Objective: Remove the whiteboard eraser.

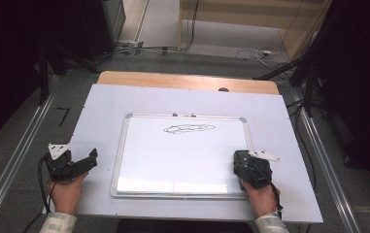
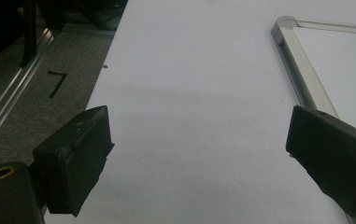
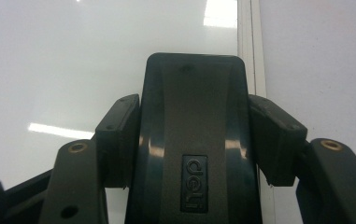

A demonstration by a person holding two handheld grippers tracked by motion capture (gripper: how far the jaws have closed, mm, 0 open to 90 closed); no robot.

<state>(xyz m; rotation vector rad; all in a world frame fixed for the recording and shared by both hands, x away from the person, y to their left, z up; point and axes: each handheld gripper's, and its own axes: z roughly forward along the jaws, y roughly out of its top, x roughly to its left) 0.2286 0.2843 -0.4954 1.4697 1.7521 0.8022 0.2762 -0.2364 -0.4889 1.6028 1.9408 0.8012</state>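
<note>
At the whiteboard's near right corner, my right hand-held gripper clamps the black eraser, well short of the scribble. Tilted, it could smear or snag the raised frame just beside it. My left hand-held gripper gapes empty over bare worktop; room ahead is open.

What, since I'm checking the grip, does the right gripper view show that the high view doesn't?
Right gripper view: a black eraser with an embossed logo, claw pads pressed on both its sides. High view: the pen scribble and the open left claw. Shared: the whiteboard and the right claw.
</note>
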